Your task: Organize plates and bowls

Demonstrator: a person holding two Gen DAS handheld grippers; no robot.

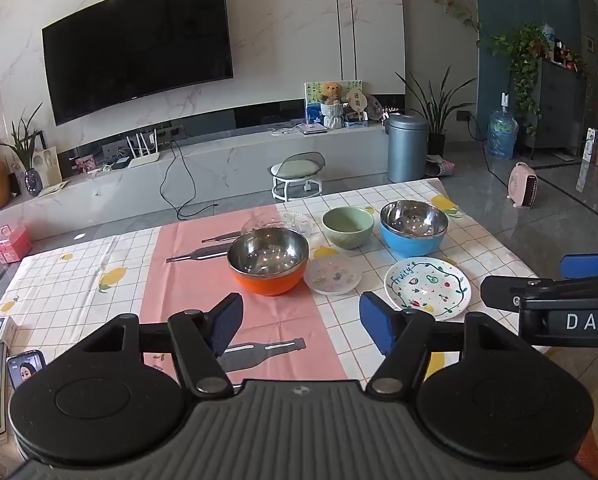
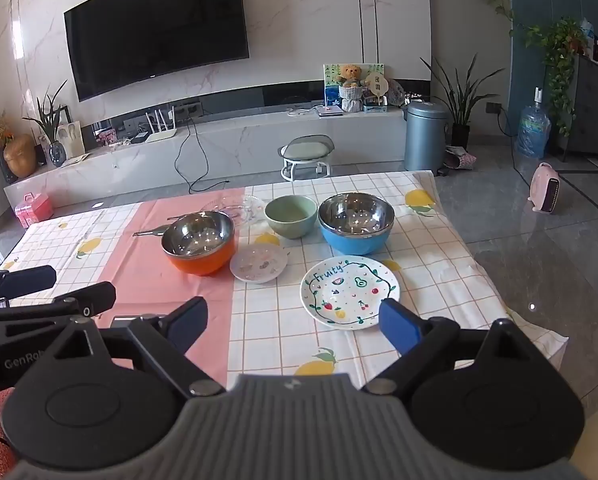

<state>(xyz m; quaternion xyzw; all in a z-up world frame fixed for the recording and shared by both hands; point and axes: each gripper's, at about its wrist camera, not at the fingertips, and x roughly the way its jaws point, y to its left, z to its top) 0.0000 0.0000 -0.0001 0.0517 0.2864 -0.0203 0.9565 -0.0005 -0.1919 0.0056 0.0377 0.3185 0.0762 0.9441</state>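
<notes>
We look from two wrist cameras, each set just behind its own fingers and tilted down across the table [image 1: 79, 280] toward the television [image 1: 139, 48] wall. Both views share the dishes at mid-frame: the fruit plate [image 1: 427, 288] sits lower right in the left view, nearer centre [image 2: 349, 292] in the right view.

Bowls and plates spread on a checked tablecloth [image 2: 439, 264]

The right gripper [image 2: 295, 322] hangs wide open, empty, near the Fruity plate [image 2: 349, 292]; farther off stand an orange bowl [image 2: 199, 246], green bowl [image 2: 291, 216] and blue bowl [image 2: 356, 222].
</notes>
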